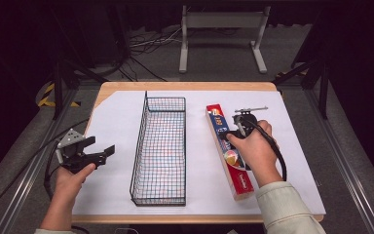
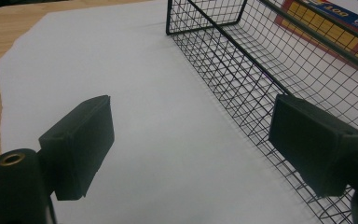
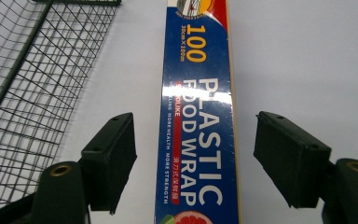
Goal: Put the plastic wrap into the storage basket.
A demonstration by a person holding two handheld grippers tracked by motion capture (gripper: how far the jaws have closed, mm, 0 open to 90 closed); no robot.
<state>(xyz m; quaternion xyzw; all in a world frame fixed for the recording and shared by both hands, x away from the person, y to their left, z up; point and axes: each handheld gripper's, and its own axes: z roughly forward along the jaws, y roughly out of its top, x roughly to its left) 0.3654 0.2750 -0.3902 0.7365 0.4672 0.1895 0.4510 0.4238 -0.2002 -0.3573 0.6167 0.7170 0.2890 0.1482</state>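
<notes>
Covering the wooden table (image 1: 185, 86), a white paper sheet (image 1: 112, 122) is seen beneath both grippers. The wire basket (image 1: 159, 151) stands upright between them, to the right of the left gripper (image 1: 102, 152), and nothing is seen inside it. The plastic wrap box (image 1: 229, 151) lies flat directly under the right gripper (image 1: 237, 127), which is held above it, pointing down along its length by a hand (image 1: 253, 148) reaching in from the near edge. In the right gripper view the box (image 3: 198, 135) lies between the spread jaws, untouched by either pad, and its lettering can be read. The left gripper is held low at the sheet's left edge, jaws spread on nothing.
</notes>
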